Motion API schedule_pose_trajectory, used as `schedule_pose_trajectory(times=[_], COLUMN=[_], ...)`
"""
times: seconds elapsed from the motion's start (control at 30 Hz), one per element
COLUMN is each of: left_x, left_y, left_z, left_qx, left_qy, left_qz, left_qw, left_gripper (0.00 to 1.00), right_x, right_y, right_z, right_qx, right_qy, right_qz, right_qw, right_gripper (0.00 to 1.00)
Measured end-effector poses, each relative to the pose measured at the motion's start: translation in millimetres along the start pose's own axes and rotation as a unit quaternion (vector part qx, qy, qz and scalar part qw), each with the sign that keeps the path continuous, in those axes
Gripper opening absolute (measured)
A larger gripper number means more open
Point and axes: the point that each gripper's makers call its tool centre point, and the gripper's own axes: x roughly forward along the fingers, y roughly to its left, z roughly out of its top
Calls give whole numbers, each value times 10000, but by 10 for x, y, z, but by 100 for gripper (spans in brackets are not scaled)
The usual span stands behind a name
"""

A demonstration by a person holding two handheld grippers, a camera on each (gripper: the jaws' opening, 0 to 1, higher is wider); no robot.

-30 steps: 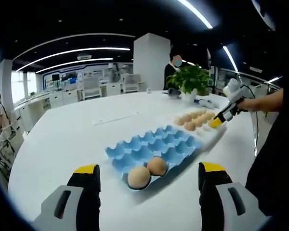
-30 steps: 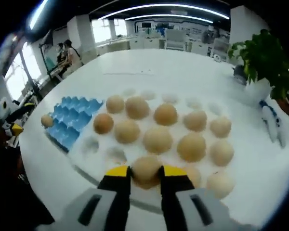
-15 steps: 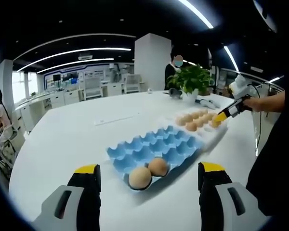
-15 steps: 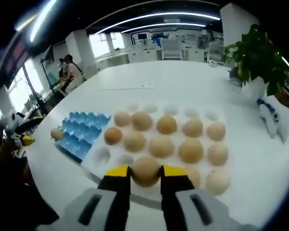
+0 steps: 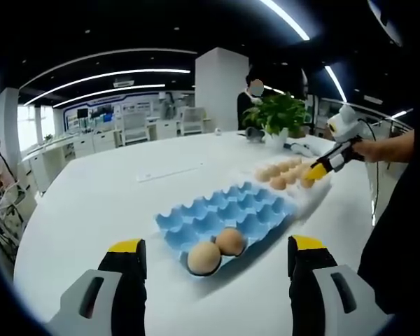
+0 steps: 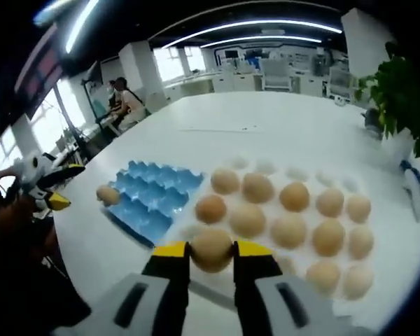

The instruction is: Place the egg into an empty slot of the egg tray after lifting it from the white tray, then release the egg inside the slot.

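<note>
Right tongs point(image 6: 211, 250) grip an egg point(image 6: 211, 248); left tongs point(image 5: 213, 255) gape; blue egg tray point(image 5: 227, 213) holds two eggs.

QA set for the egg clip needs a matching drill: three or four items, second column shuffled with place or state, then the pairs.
Column 1
1. right gripper
2. left gripper
3. blue egg tray
4. white tray

Column 2
A. holds two eggs at one end
B. jaws apart, nothing between them
C. holds many eggs, several slots bare
D. shut on an egg

Pairs: 1-D, 2-B, 3-A, 4-C
</note>
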Motion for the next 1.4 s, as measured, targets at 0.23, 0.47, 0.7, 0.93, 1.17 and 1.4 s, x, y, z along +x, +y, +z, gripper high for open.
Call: schedule_pose_trajectory(times=[0.23,0.47,0.7,0.93,1.17,1.4], left_x=[4,0,5,17,20,18], left_y=[6,26,45,41,30,25], left_z=[-3,-7,-10,-10,-17,-30], left_qx=[4,10,-6,7,11,2], left_qy=[-3,-3,-8,-4,14,36], left_qz=[-8,14,32,21,9,5], left_qw=[10000,10000,10000,10000,10000,10000], left_gripper=[84,84,85,85,84,84], right_x=[206,381,530,687,846,1004], right_y=[343,626,861,1146,1455,1585], right_z=[97,181,226,289,272,234], right_qx=[-208,-414,-586,-670,-901,-1129], right_qy=[3,25,71,49,62,113], right_qz=[455,815,1121,1491,1833,1978], right_qw=[9987,9958,9919,9865,9789,9737], right_gripper=[23,23,23,23,23,23])
